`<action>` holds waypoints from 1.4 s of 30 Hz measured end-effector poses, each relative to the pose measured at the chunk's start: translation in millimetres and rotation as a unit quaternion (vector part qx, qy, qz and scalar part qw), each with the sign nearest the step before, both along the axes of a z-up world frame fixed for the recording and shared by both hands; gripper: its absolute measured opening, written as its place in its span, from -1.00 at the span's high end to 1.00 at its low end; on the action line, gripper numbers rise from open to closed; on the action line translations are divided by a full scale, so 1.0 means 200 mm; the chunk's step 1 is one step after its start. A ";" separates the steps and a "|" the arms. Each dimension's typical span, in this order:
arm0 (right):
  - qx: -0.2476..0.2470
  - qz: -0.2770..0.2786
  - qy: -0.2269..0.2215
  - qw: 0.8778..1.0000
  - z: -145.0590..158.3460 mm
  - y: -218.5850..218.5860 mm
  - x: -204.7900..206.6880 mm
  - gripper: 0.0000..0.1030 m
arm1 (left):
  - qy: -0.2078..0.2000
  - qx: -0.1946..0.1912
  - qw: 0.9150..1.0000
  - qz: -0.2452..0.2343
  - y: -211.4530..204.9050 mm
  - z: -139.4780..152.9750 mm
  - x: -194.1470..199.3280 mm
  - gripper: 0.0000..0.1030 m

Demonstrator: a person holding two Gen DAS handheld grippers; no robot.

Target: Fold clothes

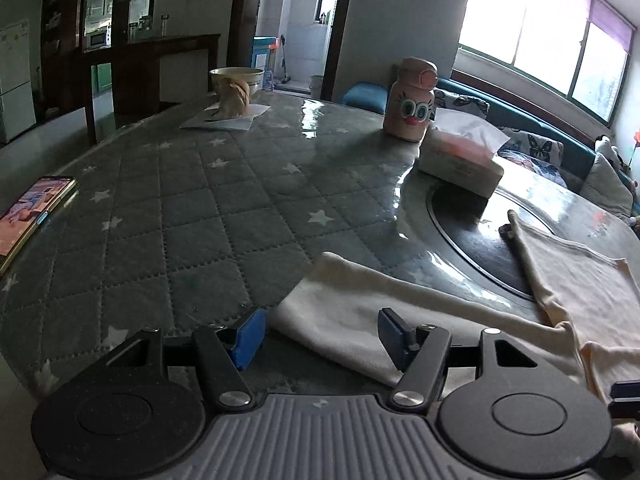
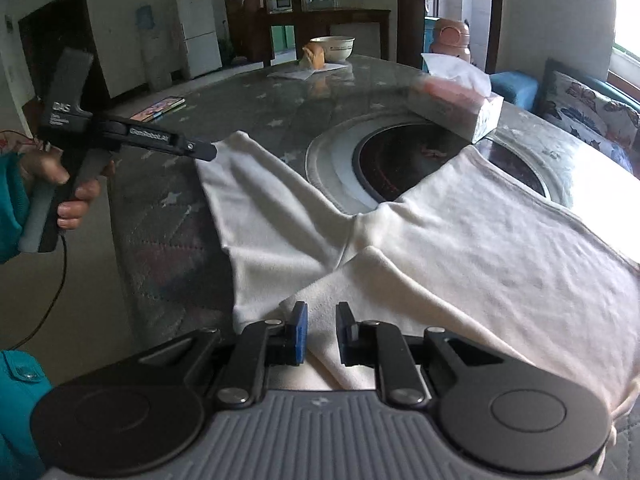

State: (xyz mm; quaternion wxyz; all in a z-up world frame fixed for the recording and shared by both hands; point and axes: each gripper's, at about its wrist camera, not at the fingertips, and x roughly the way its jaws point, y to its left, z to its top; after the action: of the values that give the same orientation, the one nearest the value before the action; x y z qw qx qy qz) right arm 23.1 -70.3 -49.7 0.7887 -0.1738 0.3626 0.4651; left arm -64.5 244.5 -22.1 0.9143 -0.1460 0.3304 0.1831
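A cream garment (image 2: 460,240) lies spread on the grey quilted table (image 1: 192,208), with one sleeve (image 1: 340,312) stretched toward the left. My left gripper (image 1: 322,336) is open, its blue pads either side of that sleeve's end, just above it. It also shows in the right wrist view (image 2: 200,152), held by a hand at the sleeve's far tip. My right gripper (image 2: 321,330) is narrowly open over a folded edge of the garment; cloth lies between the pads, with a gap showing.
A tissue box (image 1: 460,160), a pink bottle (image 1: 410,100), a bowl (image 1: 236,78) on paper and a phone (image 1: 28,216) sit on the table. A round dark inset hob (image 2: 420,160) lies partly under the garment. A sofa with cushions (image 2: 592,116) stands at the right.
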 end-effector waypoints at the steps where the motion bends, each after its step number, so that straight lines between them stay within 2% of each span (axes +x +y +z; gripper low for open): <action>1: 0.001 -0.001 -0.001 1.000 0.01 -0.01 0.00 0.70 | 0.001 -0.003 1.000 0.001 0.01 0.00 0.01 -0.24; 4: 0.007 -0.006 -0.003 1.000 0.02 -0.04 -0.01 0.68 | 0.004 -0.003 1.000 0.010 0.02 -0.03 0.03 0.00; 6: 0.013 -0.016 -0.003 1.000 0.02 -0.06 -0.01 0.53 | 0.005 0.011 1.000 0.015 0.02 -0.04 0.03 0.27; 7: 0.015 -0.021 -0.004 1.000 0.03 -0.07 0.00 0.53 | 0.005 0.017 1.000 0.017 0.02 -0.04 0.03 0.34; 9: 0.018 -0.029 -0.004 0.999 0.03 -0.09 0.00 0.53 | 0.001 0.008 1.000 0.017 0.03 -0.04 0.03 0.67; 12: 0.026 -0.047 -0.003 0.999 0.04 -0.14 0.01 0.53 | -0.015 -0.017 1.000 0.008 0.03 -0.01 0.03 0.78; 16: 0.038 -0.076 0.001 0.996 0.04 -0.22 0.02 0.53 | -0.060 -0.035 0.997 -0.032 -0.06 0.11 0.05 0.78; 20: 0.054 -0.105 -0.006 0.993 0.07 -0.33 0.02 0.53 | -0.101 -0.042 0.987 -0.114 -0.28 0.26 0.11 0.79; 22: 0.062 -0.121 -0.009 0.991 0.08 -0.38 0.02 0.53 | -0.117 -0.048 0.978 -0.164 -0.42 0.32 0.15 0.79; 27: 0.076 -0.169 -0.007 0.983 0.08 -0.55 0.02 0.53 | -0.138 -0.073 0.942 -0.297 -0.80 0.39 0.24 0.79; 32: 0.083 -0.207 0.008 0.975 0.05 -0.69 0.01 0.53 | -0.106 -0.094 0.913 -0.384 -1.10 0.30 0.31 0.78; 34: 0.081 -0.216 0.014 0.973 0.03 -0.73 0.01 0.53 | -0.087 -0.098 0.902 -0.411 -1.17 0.25 0.33 0.69; 36: 0.076 -0.222 0.015 0.972 0.02 -0.75 0.01 0.53 | -0.062 -0.095 0.897 -0.427 -1.21 0.20 0.33 0.29; 39: 0.072 -0.227 0.021 0.971 0.01 -0.77 0.01 0.53 | -0.047 -0.075 0.899 -0.429 -1.20 0.17 0.30 0.14; 42: 0.070 -0.227 0.023 0.971 0.02 -0.78 0.00 0.51 | -0.047 -0.055 0.909 -0.411 -1.08 0.17 0.25 -0.08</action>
State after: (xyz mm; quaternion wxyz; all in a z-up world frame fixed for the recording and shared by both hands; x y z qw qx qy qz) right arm 24.0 -227.2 -45.2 0.8751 -0.0207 0.3774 0.3022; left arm -13.6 28.0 11.2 0.9135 -0.0560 0.3275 -0.2348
